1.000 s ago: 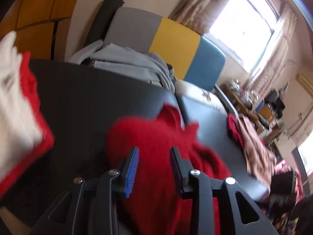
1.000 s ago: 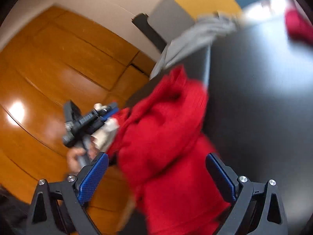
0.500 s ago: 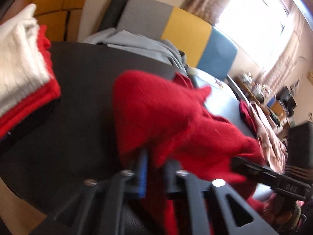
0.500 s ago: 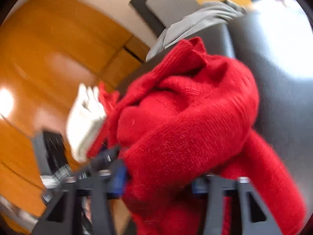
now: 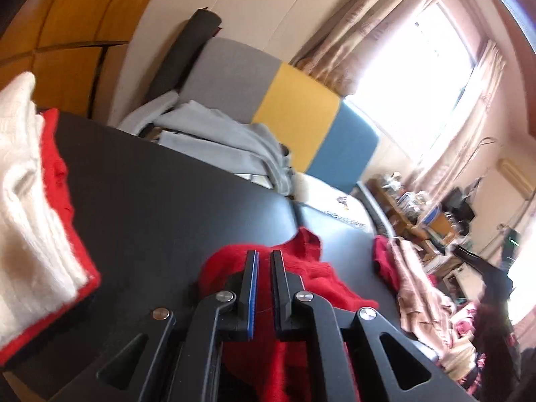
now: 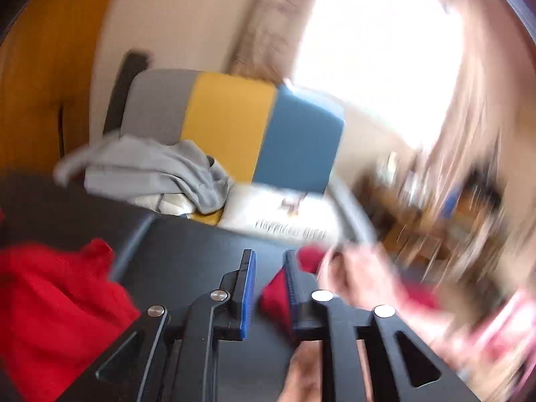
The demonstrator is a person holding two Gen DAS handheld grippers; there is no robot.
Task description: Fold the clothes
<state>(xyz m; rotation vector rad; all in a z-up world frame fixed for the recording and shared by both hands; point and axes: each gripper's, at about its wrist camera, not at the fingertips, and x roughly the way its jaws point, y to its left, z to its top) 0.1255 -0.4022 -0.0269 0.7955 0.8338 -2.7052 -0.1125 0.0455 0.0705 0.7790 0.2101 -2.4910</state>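
Red sweater lay under clenched left gripper; right gripper jaws were opening, empty; unheld knit could slump unfolded.

The crumpled red knitted sweater looks fuzzy, soft wool; the folded white ribbed knit at nine o'clock is coarser. The black worktop is smooth with a dull sheen, and the orange wooden floor glossy, at eleven o'clock

No text readable – print on the white cushion blurred
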